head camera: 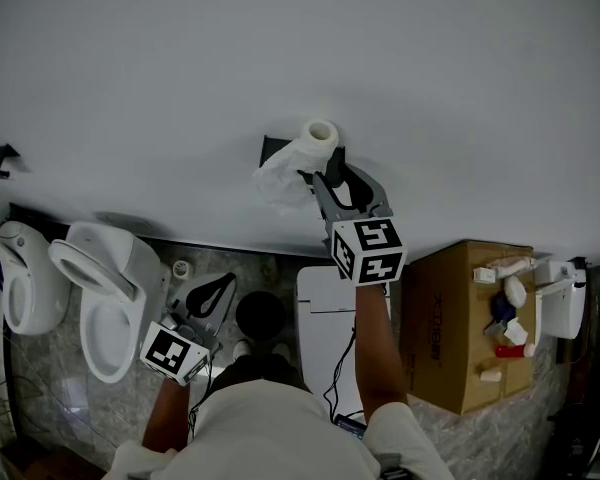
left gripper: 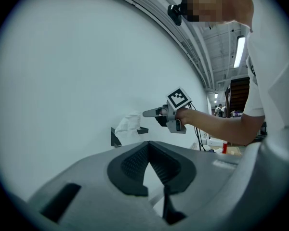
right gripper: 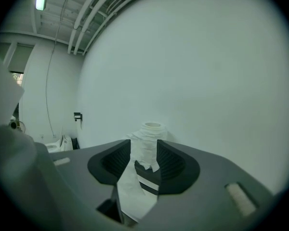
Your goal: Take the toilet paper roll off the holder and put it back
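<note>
A white toilet paper roll (head camera: 320,136) stands core-up against the white wall, just above a black holder (head camera: 271,151), with a crumpled loose tail hanging to its left. My right gripper (head camera: 316,174) reaches up to it. In the right gripper view the roll (right gripper: 151,137) fills the gap between the ribbed pads (right gripper: 116,161) of the right gripper (right gripper: 144,146), and its tail drapes down between them. My left gripper (head camera: 226,281) hangs low by the floor, shut and empty, tips meeting (left gripper: 148,144). From there the roll (left gripper: 128,124), holder (left gripper: 115,137) and right gripper (left gripper: 143,121) show ahead.
Two white toilets (head camera: 110,303) (head camera: 20,283) stand at the left on the stone floor. A cardboard box (head camera: 460,313) with several small items on top sits at the right, next to a white appliance (head camera: 325,313). A small black bracket (head camera: 0,158) is on the wall.
</note>
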`<state>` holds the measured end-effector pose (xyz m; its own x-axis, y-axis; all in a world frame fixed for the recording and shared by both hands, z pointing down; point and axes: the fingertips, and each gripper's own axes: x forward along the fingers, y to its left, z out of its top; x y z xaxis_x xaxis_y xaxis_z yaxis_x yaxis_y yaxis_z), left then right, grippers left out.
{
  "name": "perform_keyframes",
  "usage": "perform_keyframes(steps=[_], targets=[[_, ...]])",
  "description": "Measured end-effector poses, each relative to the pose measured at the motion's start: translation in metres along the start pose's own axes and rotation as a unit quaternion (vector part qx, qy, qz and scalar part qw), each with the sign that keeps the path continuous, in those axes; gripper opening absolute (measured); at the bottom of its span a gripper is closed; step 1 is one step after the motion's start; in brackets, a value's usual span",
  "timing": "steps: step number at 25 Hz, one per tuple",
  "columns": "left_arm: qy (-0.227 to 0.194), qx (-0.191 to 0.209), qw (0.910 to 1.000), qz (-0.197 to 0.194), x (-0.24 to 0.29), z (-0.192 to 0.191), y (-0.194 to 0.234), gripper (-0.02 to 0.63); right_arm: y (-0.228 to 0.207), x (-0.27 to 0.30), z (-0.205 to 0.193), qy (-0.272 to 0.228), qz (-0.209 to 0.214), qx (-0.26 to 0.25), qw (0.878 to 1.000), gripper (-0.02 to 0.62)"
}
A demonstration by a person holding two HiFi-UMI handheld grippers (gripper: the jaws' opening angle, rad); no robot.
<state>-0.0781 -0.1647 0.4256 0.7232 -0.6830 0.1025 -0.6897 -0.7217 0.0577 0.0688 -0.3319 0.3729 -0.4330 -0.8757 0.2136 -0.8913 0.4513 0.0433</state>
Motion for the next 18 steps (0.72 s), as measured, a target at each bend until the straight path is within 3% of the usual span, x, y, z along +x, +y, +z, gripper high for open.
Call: perform_keyframes(steps=[3,7,12,18], targets=[[0.001,0.001,1.0,-0.003,0.0,-0.001,-0.001,0.0,0.01,-0.025,0.001,-0.017,-0.002,0.001,1.0,0.08],[0.015,0.003,0.9998,-0.011,0.0,-0.008,-0.002,0.0,0.027,-0.053,-0.007,-0.023,0.008,0.005,1.0,-0.006],[0.006,0.002,0.9998,-0.017,0.003,-0.001,-0.007,-0.002,0.042,-0.086,-0.012,-0.034,0.023,0.014,0.999,-0.006],[-0.02,0.008,0.9993,-0.03,0.007,0.023,-0.018,-0.002,0.077,-0.124,-0.013,-0.06,0.073,0.021,0.995,0.0]])
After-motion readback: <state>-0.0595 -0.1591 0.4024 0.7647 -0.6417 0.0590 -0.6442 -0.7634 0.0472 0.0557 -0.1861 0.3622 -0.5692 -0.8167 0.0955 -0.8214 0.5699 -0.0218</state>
